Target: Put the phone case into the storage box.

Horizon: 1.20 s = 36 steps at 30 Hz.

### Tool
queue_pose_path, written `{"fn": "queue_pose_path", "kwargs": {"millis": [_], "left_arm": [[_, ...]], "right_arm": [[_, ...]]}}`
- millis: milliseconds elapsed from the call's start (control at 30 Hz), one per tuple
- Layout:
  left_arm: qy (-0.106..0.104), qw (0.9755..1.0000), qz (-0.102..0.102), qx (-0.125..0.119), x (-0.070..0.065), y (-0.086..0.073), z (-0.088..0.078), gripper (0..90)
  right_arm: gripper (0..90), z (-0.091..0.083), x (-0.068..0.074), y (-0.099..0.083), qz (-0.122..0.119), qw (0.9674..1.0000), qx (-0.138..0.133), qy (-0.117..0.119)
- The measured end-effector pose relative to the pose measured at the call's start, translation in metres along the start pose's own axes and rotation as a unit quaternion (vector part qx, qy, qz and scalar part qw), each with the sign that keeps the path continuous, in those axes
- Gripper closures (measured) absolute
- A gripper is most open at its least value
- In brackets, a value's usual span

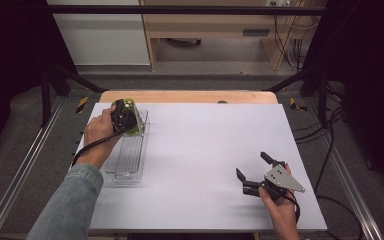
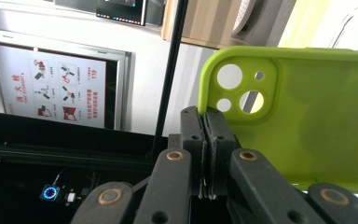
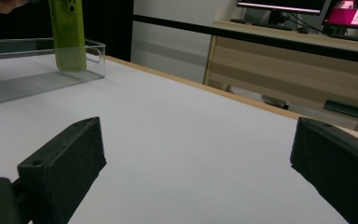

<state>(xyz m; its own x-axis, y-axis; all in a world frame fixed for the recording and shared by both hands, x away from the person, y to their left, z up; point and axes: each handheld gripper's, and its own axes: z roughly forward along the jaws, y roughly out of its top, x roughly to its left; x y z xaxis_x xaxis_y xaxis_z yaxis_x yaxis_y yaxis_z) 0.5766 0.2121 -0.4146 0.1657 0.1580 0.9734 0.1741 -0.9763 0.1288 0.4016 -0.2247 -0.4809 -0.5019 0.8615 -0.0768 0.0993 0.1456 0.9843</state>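
Lime-green soft silicone phone case (image 2: pixel 303 116), matte, rounded corners, camera block with round cut-outs; pinched at its edge between the clenched black jaws of the left gripper (image 2: pixel 206 135), held upright over the far end of the clear ribbed plastic tray (image 1: pixel 129 159). Tray long, rectangular, thin-walled, transparent, grooved floor; set along the left side of the white matte tabletop (image 1: pixel 205 150), pale wooden strip showing at the far edge. Right gripper (image 1: pixel 252 172), black angular jaws spread wide with nothing between, grey three-cornered plate on top; resting low near the table's right front corner, well apart from tray and case. Open white surface between the two grippers. Beyond the table: pale wooden desk (image 3: pixel 279 60) with monitors, red-and-white wall poster (image 2: pixel 56 91), black frame bar (image 1: pixel 180 9)
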Motion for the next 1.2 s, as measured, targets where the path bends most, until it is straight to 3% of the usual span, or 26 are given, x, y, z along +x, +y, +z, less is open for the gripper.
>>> {"fn": "queue_pose_path", "kwargs": {"millis": [633,1200], "left_arm": [[0.008,0.9999,0.01,-0.002,-0.002,0.004,0.007,87.8],[0.01,1.0,0.0,-0.002,-0.001,0.006,0.011,87.8]], "right_arm": [[3.5,0.0,0.0,0.0,0.001,1.0,-0.001,0.003],[3.4,0.0,0.0,0.0,0.003,1.0,-0.001,0.005]]}}
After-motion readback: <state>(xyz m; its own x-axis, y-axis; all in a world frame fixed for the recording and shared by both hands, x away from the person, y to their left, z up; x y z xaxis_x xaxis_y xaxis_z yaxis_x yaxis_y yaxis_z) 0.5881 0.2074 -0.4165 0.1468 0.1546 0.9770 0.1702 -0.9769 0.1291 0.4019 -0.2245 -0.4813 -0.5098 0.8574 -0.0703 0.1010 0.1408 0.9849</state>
